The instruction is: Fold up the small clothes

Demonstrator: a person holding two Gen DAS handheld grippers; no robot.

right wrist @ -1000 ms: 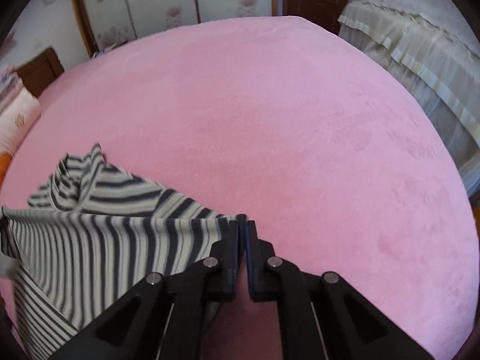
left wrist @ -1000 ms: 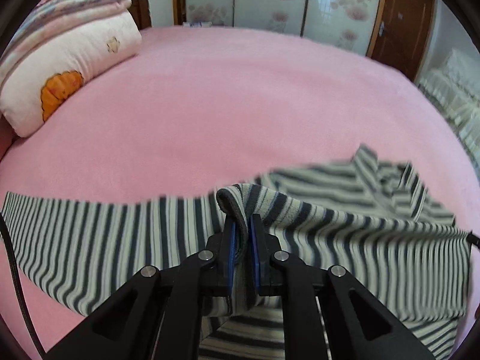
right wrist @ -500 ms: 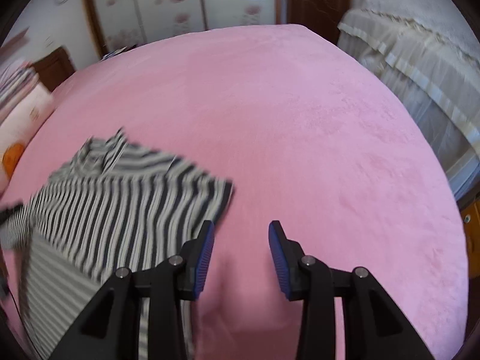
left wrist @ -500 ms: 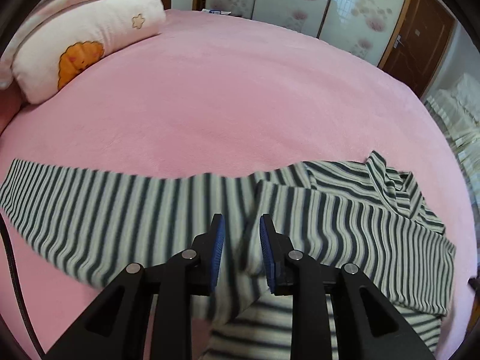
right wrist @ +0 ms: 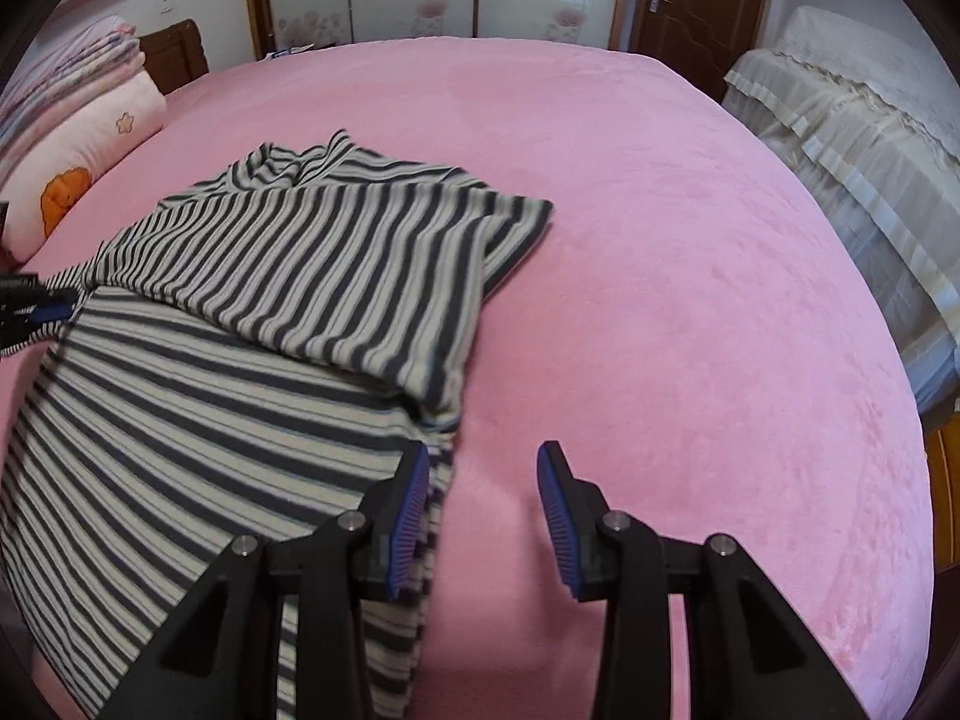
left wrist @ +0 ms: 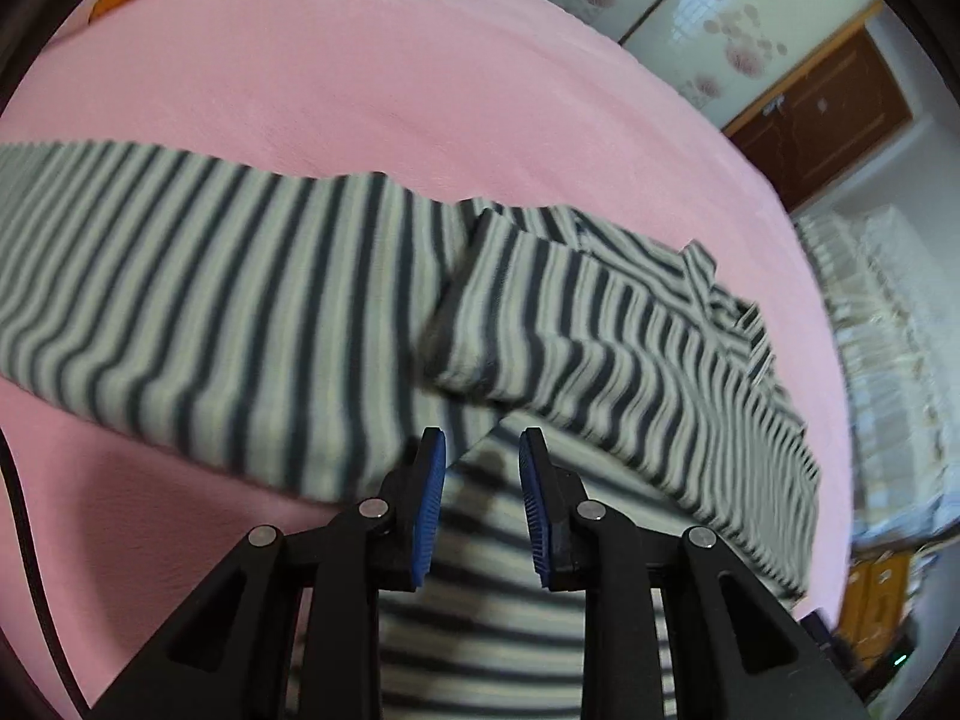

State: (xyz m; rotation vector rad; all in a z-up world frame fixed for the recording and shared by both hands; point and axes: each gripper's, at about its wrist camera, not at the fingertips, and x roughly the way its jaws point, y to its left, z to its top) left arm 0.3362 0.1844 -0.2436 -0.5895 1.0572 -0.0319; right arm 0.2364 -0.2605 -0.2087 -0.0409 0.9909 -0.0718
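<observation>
A dark-and-cream striped shirt [right wrist: 252, 324] lies flat across the frame's left half, one sleeve [right wrist: 360, 264] folded over its body.

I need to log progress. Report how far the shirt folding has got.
Done: one sleeve of the striped shirt lies folded across its body on the pink bed. In hand: nothing; the left gripper and the right gripper are both open. Left: the other sleeve lies stretched out flat, and the body is not folded up.

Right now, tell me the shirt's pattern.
The shirt has dark grey and cream stripes, clearest in the right wrist view.
</observation>
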